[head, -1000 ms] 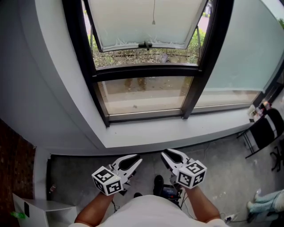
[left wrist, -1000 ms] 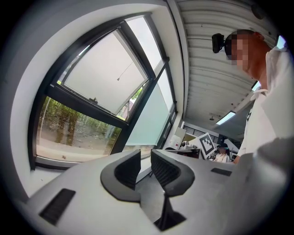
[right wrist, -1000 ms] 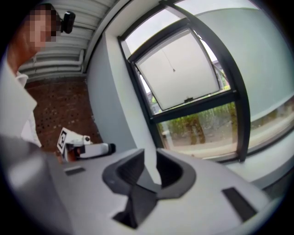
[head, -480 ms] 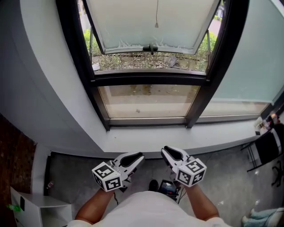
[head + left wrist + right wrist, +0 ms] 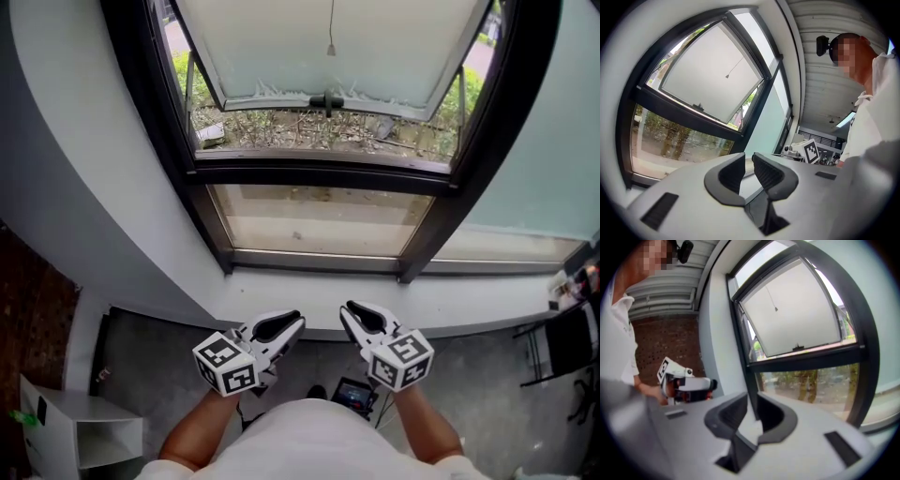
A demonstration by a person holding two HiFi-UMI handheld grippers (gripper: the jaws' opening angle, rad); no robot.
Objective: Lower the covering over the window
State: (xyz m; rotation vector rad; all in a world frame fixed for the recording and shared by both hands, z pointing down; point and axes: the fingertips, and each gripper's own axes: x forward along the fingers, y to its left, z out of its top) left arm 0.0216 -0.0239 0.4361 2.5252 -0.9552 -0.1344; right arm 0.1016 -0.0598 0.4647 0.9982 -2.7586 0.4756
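A black-framed window (image 5: 323, 173) fills the upper head view. Its upper sash holds a pale panel (image 5: 328, 42), and a thin pull cord with a small bob (image 5: 331, 49) hangs in front of that panel. The cord also shows in the left gripper view (image 5: 733, 70) and the right gripper view (image 5: 772, 300). My left gripper (image 5: 296, 322) and right gripper (image 5: 347, 310) are side by side, low, just short of the grey sill (image 5: 309, 291), far below the cord. In each the jaws stand a narrow gap apart with nothing between them (image 5: 748, 157) (image 5: 751, 397).
A black handle (image 5: 325, 99) sits on the sash's lower rail. A white shelf unit (image 5: 80, 433) stands at the lower left beside a brick wall (image 5: 28, 309). A black chair (image 5: 567, 342) is at the right, and a dark device (image 5: 354, 394) lies on the floor by my feet.
The window and sill have drawn closer and larger in the head view. Both grippers have come forward toward the sill together, their jaws unchanged.
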